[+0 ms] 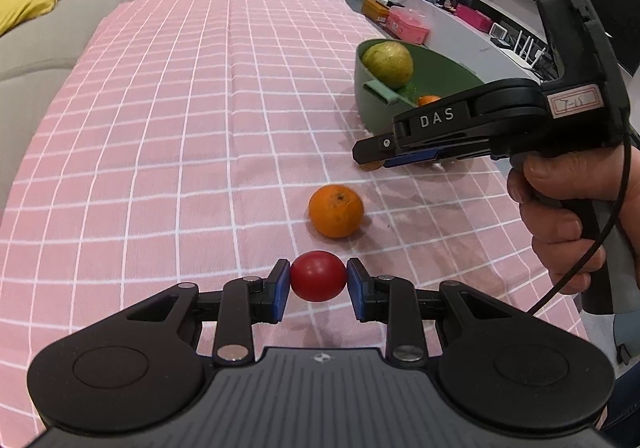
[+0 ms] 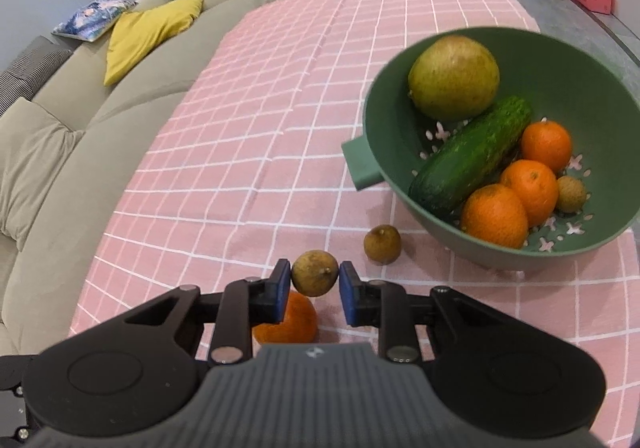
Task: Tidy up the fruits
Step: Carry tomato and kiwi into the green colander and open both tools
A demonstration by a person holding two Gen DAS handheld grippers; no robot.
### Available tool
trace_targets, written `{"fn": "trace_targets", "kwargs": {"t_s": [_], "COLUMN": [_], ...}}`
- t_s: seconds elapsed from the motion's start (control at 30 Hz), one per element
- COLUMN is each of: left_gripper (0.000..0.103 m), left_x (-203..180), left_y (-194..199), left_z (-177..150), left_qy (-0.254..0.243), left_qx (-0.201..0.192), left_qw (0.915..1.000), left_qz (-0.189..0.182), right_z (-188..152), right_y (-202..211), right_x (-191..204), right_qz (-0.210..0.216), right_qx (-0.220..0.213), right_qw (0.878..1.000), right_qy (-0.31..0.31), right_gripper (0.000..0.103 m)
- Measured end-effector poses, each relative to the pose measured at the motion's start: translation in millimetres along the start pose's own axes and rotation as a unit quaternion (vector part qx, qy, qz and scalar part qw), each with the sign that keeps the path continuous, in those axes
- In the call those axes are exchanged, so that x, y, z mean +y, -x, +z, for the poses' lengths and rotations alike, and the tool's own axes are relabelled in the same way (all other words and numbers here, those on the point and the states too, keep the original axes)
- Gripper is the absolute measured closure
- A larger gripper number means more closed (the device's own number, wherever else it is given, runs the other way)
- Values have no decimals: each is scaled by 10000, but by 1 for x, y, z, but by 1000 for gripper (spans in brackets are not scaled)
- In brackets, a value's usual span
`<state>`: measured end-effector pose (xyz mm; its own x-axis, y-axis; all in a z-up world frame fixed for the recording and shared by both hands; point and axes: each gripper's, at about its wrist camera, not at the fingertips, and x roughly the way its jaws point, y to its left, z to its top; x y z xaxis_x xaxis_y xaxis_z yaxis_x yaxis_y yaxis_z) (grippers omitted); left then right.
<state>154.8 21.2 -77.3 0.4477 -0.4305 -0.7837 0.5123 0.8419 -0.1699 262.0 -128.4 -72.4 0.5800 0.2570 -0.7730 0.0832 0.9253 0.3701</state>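
Observation:
My left gripper (image 1: pixel 318 276) is shut on a small red fruit (image 1: pixel 318 275), held just above the pink checked tablecloth (image 1: pixel 160 127). A loose orange (image 1: pixel 336 211) lies just beyond it. My right gripper (image 2: pixel 315 279) is shut on a small brown longan (image 2: pixel 314 272), above the same orange (image 2: pixel 290 322); it also shows in the left wrist view (image 1: pixel 370 161). A second longan (image 2: pixel 382 244) lies on the cloth beside the green colander bowl (image 2: pixel 376 107), which holds a large yellow-green fruit (image 2: pixel 454 77), a cucumber (image 2: pixel 472 155), three oranges (image 2: pixel 496 215) and another longan (image 2: pixel 571 193).
A beige sofa (image 2: pixel 60 167) with a yellow cushion (image 2: pixel 148 33) runs along the table's left side. A low white cabinet (image 1: pixel 460 27) with pink boxes stands to the right. The bowl also shows in the left wrist view (image 1: pixel 368 87).

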Motion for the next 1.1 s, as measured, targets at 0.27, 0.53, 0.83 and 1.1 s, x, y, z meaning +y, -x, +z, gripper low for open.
{"fn": "trace_targets", "kwargs": {"t_s": [0.27, 0.53, 0.83, 1.1], "left_gripper": [69, 69, 69, 69], "left_x": [-19, -39, -62, -98], "left_y": [1, -8, -39, -78], "left_z": [31, 75, 116, 145], "left_qy": [-183, -453, -973, -1392], "left_qx": [-106, -244, -264, -258], "left_qw": [9998, 9987, 9949, 9899], "left_qz": [12, 2, 57, -66], "right_z": [14, 32, 53, 69], "right_y": [36, 65, 85, 91], "right_x": [-17, -37, -74, -112], "right_qz": [131, 89, -147, -519], "right_qx": [-352, -731, -1052, -1228], "right_qw": [9990, 9966, 9920, 9862], "right_qy": [-243, -365, -678, -985], "right_gripper": [81, 81, 81, 81]}}
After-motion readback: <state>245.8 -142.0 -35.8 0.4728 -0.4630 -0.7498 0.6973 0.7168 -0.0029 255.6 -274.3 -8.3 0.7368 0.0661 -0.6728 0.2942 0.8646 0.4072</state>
